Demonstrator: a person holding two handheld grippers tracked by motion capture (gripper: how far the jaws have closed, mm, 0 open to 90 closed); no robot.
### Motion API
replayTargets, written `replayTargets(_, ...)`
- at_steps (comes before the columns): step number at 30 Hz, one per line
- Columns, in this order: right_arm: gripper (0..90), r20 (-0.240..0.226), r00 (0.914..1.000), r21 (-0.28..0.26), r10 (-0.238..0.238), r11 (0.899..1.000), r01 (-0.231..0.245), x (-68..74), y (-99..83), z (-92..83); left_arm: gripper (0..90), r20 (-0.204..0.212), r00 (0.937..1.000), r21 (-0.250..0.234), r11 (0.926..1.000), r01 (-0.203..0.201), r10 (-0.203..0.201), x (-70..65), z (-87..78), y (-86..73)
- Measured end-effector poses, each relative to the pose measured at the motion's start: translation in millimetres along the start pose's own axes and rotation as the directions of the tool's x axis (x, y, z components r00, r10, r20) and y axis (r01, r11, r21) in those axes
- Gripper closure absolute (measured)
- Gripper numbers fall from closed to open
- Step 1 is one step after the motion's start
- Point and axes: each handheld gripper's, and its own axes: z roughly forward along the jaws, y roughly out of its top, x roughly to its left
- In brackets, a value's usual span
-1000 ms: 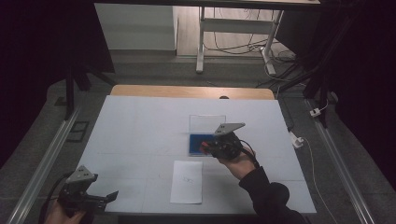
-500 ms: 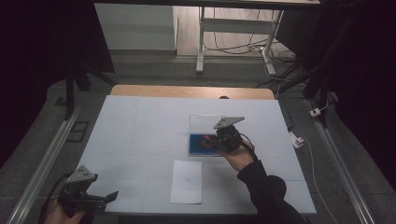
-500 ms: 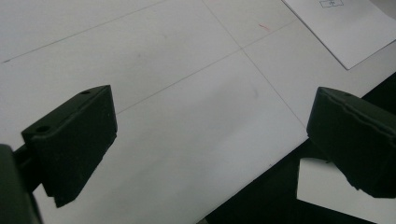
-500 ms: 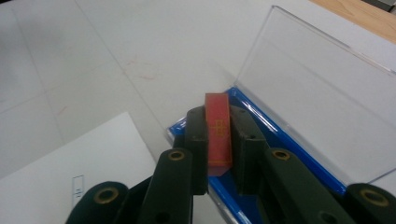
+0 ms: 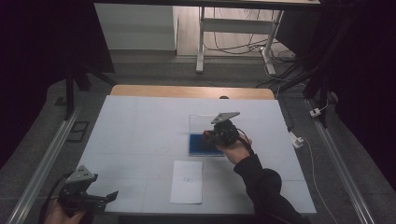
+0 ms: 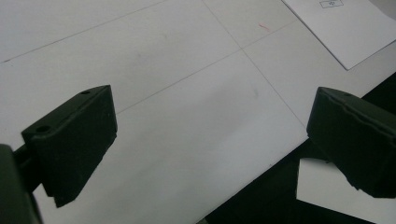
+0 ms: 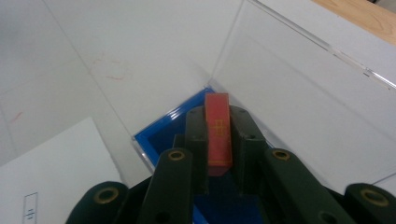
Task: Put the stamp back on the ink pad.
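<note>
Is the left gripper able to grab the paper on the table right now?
Probably yes. The left gripper is open and holds nothing, and the paper lies flat on the table beside it with nothing between them. The right gripper is busy farther off, holding a red block over the blue tray.

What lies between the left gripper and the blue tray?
In the high view, the white paper sheet lies between the left gripper and the blue tray; otherwise bare table.

The hand-held gripper (image 7: 218,140) pinches a red block (image 7: 218,135) above a blue tray (image 7: 161,135).
</note>
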Motion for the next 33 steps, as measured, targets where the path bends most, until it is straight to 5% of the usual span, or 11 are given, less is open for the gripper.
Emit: replayTargets(33,78.2,0.029,0.9996,0.08,-0.001,0.997,-0.001,-4.6,-16.5,29.4,2.0,-0.001,1.0,0.001,1.0,-0.007,0.007,-0.3,-0.1,-0.1)
